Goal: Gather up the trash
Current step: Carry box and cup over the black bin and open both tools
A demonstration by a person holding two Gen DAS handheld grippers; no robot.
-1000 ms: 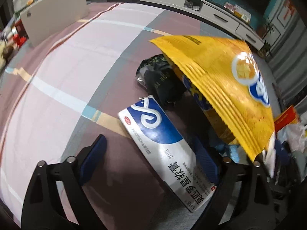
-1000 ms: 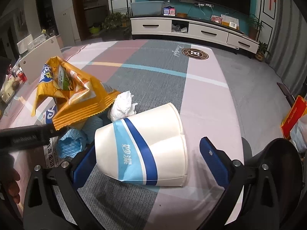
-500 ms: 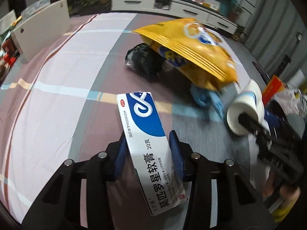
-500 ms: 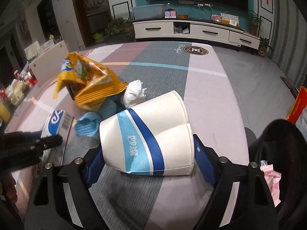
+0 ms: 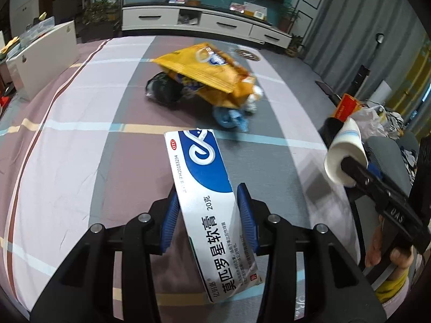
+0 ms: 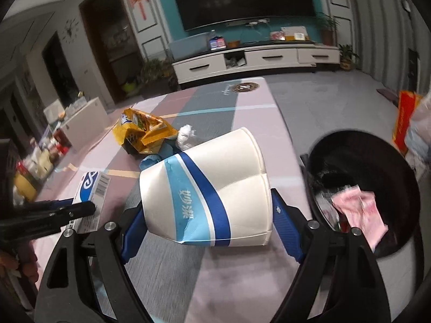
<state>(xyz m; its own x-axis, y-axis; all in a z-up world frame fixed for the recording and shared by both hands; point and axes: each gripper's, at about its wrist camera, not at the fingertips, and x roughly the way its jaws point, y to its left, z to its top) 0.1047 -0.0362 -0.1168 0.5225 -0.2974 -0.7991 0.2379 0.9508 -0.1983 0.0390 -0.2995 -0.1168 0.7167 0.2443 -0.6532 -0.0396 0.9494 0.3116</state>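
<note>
My left gripper (image 5: 207, 215) is shut on a white and blue ointment box (image 5: 207, 196) and holds it above the table. My right gripper (image 6: 204, 220) is shut on a crushed white paper cup with blue stripes (image 6: 207, 188), lifted beside a black trash bin (image 6: 377, 196). The bin holds a pink wrapper (image 6: 358, 210). The cup (image 5: 342, 153) and right gripper also show at the right of the left wrist view. The box (image 6: 91, 191) shows at the left of the right wrist view.
On the striped tablecloth (image 5: 67, 134) lie a yellow snack bag (image 5: 207, 72), a black wrapper (image 5: 164, 88), a blue cloth (image 5: 231, 118) and a crumpled white tissue (image 6: 186, 134). A white board (image 5: 43, 53) stands at the table's left. A TV cabinet (image 6: 256, 59) is behind.
My left gripper closed on the ointment box and lifted it back from the pile. My right gripper closed on the paper cup and raised it toward the bin.
</note>
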